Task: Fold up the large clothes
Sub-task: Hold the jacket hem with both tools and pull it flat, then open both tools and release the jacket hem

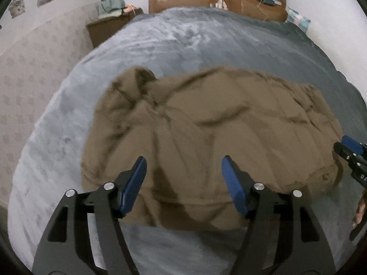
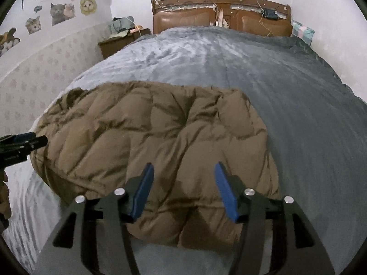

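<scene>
Grey bedspread [image 2: 263, 80] covers the whole bed, wooden headboard [image 2: 220, 16] at the far end, nightstand [image 2: 114, 43] to the left of it. Brown quilted jacket [image 2: 149, 142] lies spread across the near part of the bed, rumpled, near hem close to the bed's near edge. Left gripper [image 1: 183, 167]: jaws well apart, nothing between the pads, above the jacket's near hem, not touching. Right gripper [image 2: 183, 174]: same, jaws apart and empty, over the jacket's near right portion. Both sit side by side; each shows at the other view's edge.
</scene>
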Demonstrator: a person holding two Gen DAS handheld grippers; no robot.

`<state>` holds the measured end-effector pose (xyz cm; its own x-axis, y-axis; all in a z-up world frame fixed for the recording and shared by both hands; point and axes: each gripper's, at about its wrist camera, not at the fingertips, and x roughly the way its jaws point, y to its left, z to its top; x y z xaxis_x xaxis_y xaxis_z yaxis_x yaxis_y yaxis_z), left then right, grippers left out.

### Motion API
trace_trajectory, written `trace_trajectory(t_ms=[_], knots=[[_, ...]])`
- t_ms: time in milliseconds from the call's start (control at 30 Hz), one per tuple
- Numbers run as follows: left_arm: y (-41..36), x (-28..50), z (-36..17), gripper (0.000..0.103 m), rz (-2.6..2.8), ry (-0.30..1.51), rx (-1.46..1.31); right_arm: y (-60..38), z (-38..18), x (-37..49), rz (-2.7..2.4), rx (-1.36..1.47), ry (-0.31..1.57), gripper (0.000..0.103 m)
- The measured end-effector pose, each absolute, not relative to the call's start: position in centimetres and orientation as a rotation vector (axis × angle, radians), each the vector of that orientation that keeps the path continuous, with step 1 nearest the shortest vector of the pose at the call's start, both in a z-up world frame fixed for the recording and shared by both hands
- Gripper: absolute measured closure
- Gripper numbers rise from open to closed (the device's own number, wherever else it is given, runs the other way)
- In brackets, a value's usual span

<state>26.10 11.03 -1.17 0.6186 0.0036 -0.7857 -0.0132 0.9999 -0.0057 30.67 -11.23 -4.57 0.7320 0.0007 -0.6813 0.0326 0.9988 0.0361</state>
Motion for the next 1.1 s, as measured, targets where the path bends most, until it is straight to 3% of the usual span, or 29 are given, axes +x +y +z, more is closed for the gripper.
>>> trace_trajectory(t_ms=[67, 467, 767, 900, 967, 1100], knots=[[10.6, 26.3, -2.3, 0.042, 0.01, 0.925, 0.002, -11.3, -5.5, 31.0, -0.02, 0.045, 0.777, 0.047], [9.4, 29.6, -8.2, 0.042, 0.051, 1.015, 0.085, -10.9, -10.7, 33.3, -0.056, 0.015, 0.88, 0.047], [9.5, 31.4, -9.7, 0.04, 0.023, 1.052, 0.081, -10.4, -11.9, 34.6, -0.065, 0.007, 0.911, 0.047], [10.0, 31.8, -7.8, 0.04, 0.015, 1.048, 0.058, -10.6, -10.5, 33.9, -0.048, 0.035, 0.909, 0.047], [11.1, 30.4, -7.2, 0.038, 0.004, 1.036, 0.038, -11.4, -9.1, 32.8, -0.019, 0.061, 0.883, 0.047], [13.2, 28.3, -4.4, 0.017, 0.023, 0.97, 0.052, -14.5, -5.9, 30.3, -0.037, 0.12, 0.793, 0.045]])
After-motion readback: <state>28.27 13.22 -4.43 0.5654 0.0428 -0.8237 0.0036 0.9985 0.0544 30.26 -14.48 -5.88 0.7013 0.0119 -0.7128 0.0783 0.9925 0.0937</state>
